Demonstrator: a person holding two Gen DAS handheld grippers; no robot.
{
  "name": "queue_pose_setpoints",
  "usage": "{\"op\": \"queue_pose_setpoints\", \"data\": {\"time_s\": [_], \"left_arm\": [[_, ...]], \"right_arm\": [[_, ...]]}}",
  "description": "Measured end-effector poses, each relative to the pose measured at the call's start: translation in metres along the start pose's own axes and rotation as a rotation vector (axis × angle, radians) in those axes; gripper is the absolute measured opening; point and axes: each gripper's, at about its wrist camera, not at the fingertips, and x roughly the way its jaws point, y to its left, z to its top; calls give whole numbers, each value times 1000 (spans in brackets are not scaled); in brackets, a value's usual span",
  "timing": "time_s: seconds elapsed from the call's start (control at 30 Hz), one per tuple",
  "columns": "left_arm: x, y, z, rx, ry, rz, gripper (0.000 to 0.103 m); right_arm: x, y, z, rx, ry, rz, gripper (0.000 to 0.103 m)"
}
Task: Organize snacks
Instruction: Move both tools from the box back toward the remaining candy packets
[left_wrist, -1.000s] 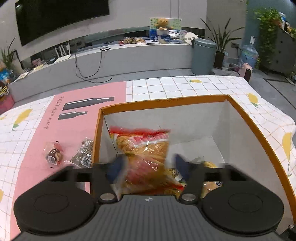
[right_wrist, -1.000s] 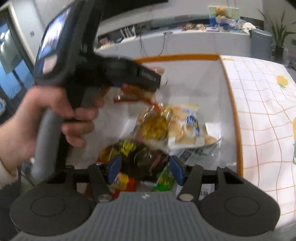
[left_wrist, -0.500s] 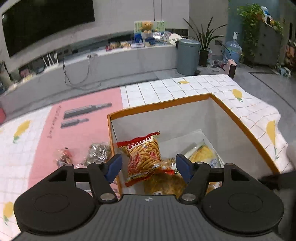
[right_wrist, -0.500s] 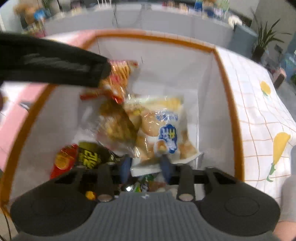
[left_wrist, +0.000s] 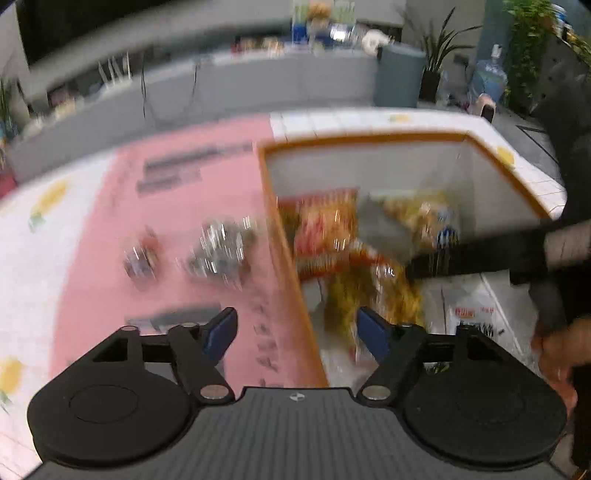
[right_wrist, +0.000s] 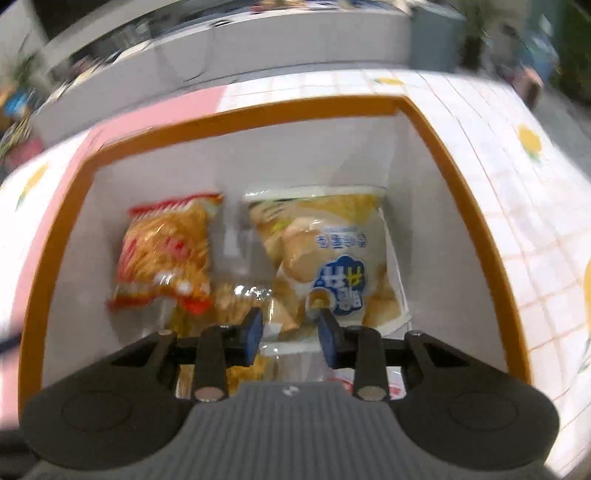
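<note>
orange rim (right_wrist: 439, 147) frames the white box (right_wrist: 306, 155), which sits on a tablecloth (right_wrist: 517, 206) of white squares with yellow fruit prints and a pink panel (left_wrist: 110, 229). inside the box, the right wrist view shows a red bag (right_wrist: 166, 251) of stick snacks lying on the left side and a pale yellow bag (right_wrist: 325, 243) with a blue label on the right side, a strip of bare floor between them; a clear packet (right_wrist: 240, 299) of yellow pieces lies just below them, touching the red bag's lower corner. the right gripper (right_wrist: 290, 330) hovers over the near part of the box, its blue pads (right_wrist: 253, 330) spread apart and holding nothing. the left gripper (left_wrist: 297, 332) hangs over the box's left wall, jaws wide apart and empty, one pad over the pink panel and the other over the box interior. out on the pink panel, left of the box and apart from it, lie two small wrapped snacks: a silvery one (left_wrist: 221, 251) near the wall and a darker one (left_wrist: 142, 254) further left; both are too blurred to read. the left view is heavily smeared, and the right gripper shows in it as a dark bar (left_wrist: 480, 254) across the box.
</note>
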Motion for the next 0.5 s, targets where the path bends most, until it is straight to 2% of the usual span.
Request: {"op": "queue_pose_setpoints", "data": {"time_s": [0.03,0.1,0.17,0.2,0.27,0.33,0.43,0.5], "left_arm": [[7,3,-2,-27,25,-16,78],[17,8,-5,-67,65,-43,65],[20,11,-6,-105,62,-97,38],[20,10,-8,-116,61,-84,33],[21,6,-6,-102,41,-57,26],[21,1,-7,-78,1,-21,23],[21,-1,-10,-92,-25,28,22],[21,-4,-12,-104,-22,71,22]], "right_arm": [[5,-1,1,24,-14,-3,32],[13,-3,4,53,-52,-7,31],[18,-4,3,54,-82,-9,31],[20,-4,3,43,-98,-14,31],[19,-5,-1,20,-132,-15,31],[18,-9,-3,41,-160,-17,31],[22,-7,1,65,-169,9,31],[17,-4,3,15,-194,25,31]]}}
